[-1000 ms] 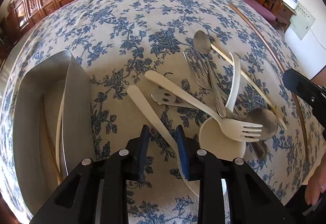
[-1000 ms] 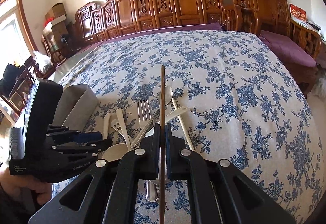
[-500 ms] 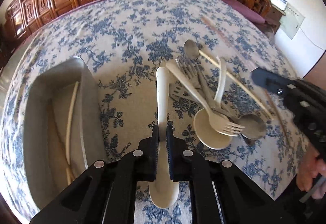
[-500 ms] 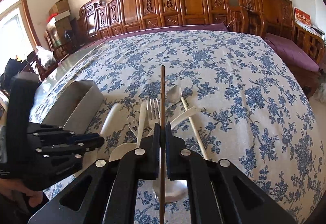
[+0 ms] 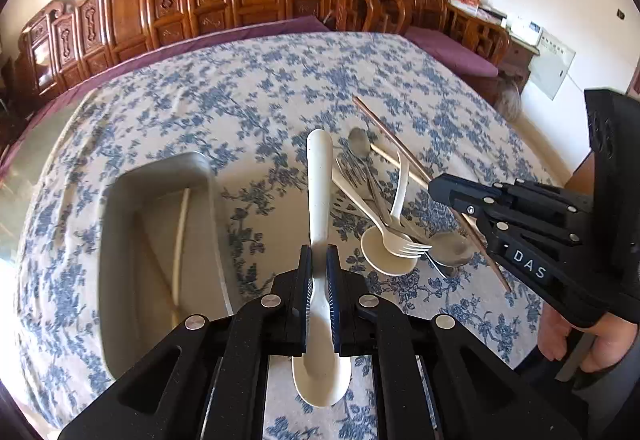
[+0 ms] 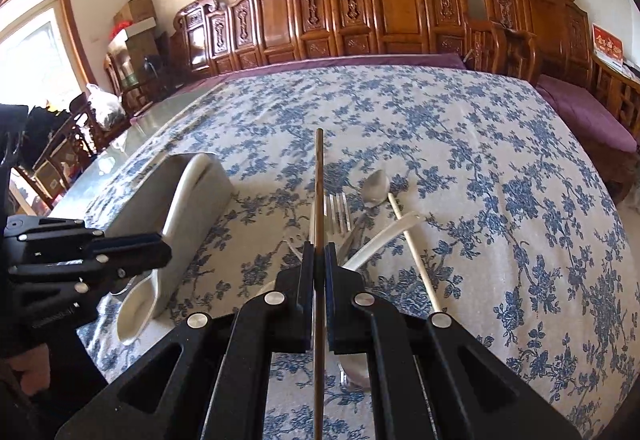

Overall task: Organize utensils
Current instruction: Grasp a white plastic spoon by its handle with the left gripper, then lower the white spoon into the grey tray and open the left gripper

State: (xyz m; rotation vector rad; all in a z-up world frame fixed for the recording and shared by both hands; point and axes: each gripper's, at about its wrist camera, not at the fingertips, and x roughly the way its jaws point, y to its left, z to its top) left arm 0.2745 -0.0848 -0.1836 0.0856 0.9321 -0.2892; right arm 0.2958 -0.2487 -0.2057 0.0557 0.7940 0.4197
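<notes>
My left gripper (image 5: 319, 260) is shut on the handle of a cream spoon (image 5: 319, 179), held off the cloth with its bowl toward me. Left of it lies the grey tray (image 5: 116, 240), holding a cream chopstick (image 5: 180, 232) and a darker stick. My right gripper (image 6: 319, 256) is shut on a thin brown chopstick (image 6: 319, 179) that points away over the pile. The pile has a metal fork (image 6: 339, 211), a metal spoon (image 6: 376, 185), a cream chopstick (image 6: 416, 260) and a cream fork (image 5: 384, 224). In the right wrist view the left gripper (image 6: 160, 252) carries the spoon (image 6: 184, 207) beside the tray (image 6: 136, 195).
A blue-flowered cloth (image 6: 440, 127) covers the table. Carved wooden chairs (image 6: 384, 7) line its far edge, with purple cushions at the right. A person's hand (image 5: 560, 336) holds the right gripper (image 5: 436, 188) near the pile's right side.
My left gripper has closed on the cream spoon and lifted it, its handle now pointing straight away. The right gripper, still holding the brown chopstick, has shifted slightly.
</notes>
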